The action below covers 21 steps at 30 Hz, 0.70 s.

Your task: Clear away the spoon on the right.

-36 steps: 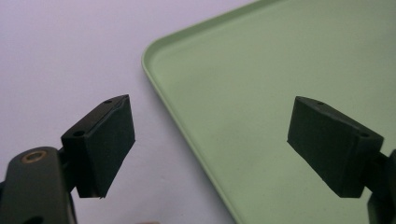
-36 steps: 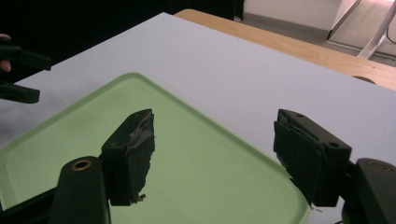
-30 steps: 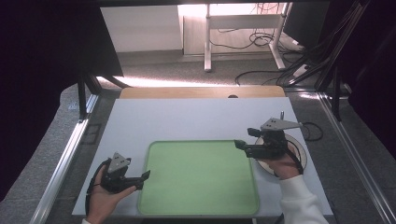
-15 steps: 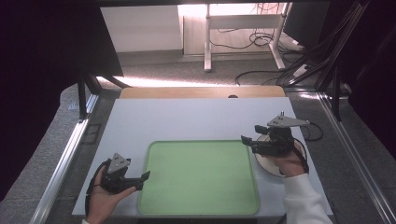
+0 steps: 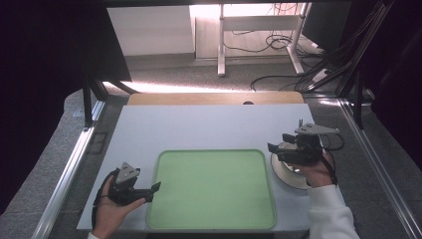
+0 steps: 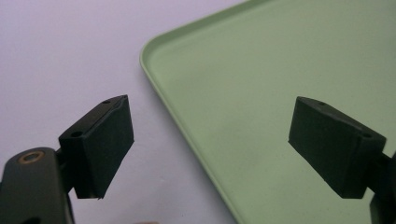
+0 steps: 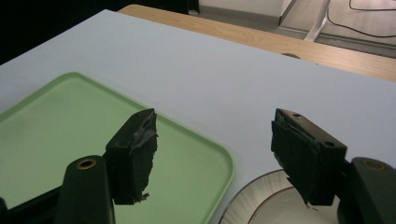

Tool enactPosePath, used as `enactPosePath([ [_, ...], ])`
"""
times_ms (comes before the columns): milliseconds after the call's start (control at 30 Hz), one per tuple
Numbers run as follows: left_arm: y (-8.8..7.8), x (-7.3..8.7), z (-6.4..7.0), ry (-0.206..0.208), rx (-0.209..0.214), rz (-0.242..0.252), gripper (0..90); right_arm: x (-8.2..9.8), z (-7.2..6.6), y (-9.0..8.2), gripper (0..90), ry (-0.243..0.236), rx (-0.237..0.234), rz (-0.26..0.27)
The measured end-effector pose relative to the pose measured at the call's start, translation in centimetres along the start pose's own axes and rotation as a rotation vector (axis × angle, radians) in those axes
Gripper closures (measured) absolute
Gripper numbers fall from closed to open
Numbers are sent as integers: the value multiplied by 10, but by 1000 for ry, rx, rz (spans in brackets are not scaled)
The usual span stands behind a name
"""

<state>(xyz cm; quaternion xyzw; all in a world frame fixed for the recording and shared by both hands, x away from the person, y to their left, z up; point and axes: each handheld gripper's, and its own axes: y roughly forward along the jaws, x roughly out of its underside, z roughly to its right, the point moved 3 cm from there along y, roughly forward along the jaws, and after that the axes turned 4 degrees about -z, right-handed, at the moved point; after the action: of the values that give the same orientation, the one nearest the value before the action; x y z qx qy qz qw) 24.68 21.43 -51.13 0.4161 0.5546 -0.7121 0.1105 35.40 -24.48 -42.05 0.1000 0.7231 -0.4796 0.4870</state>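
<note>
**Right claw over the plate, tray at its nine o'clock**

The right gripper [image 5: 272, 148] hangs with its jaws spread wide and nothing between them. In its own view the white ribbed plate [image 7: 261, 200] lies directly below and between the two pads, its rim curving up from the bottom edge at about six o'clock; whether the jaws touch the rim I cannot tell, though they look to be just above it. In the high view the plate [image 5: 284, 175] sits just off the right edge of the green tray [image 5: 214, 189], close beside it and perhaps touching. From this claw the tray's bare floor lies toward nine o'clock, so my reading is that the plate would travel leftward onto it.

The left gripper [image 5: 153, 189] is likewise wide open and empty, straddling the tray's left rim [image 6: 187, 126]: one pad over the pale table [image 6: 70, 56], the other over the tray floor. It is well apart from the plate, with the whole tray between them, so the right hand is plainly the nearer one for the pick
</note>
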Motion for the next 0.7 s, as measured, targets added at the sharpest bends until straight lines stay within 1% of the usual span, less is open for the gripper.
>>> enactPosePath([
  [67,0,0,0,0,0,-1,135,0,1,0,316,2,4,0],
  [100,0,0,-1,1,-1,-4,135,1,3,0,315,1,9,-3],
  [133,0,0,-1,2,-1,-5,135,2,7,0,316,4,24,-8],
  [233,1,0,0,-1,2,-5,135,4,11,-1,316,16,34,-10],
  [433,2,0,0,5,-1,-14,135,12,33,-4,319,57,83,-17],
  [467,2,0,0,5,-1,-14,135,12,33,-4,319,57,83,-17],
  [500,2,0,0,7,1,-15,135,13,39,-6,321,69,92,-17],
  [567,2,0,1,6,8,-16,135,14,41,-6,322,73,99,-18],
  [700,4,0,-1,6,0,-20,133,19,49,-5,324,86,125,-28],
])
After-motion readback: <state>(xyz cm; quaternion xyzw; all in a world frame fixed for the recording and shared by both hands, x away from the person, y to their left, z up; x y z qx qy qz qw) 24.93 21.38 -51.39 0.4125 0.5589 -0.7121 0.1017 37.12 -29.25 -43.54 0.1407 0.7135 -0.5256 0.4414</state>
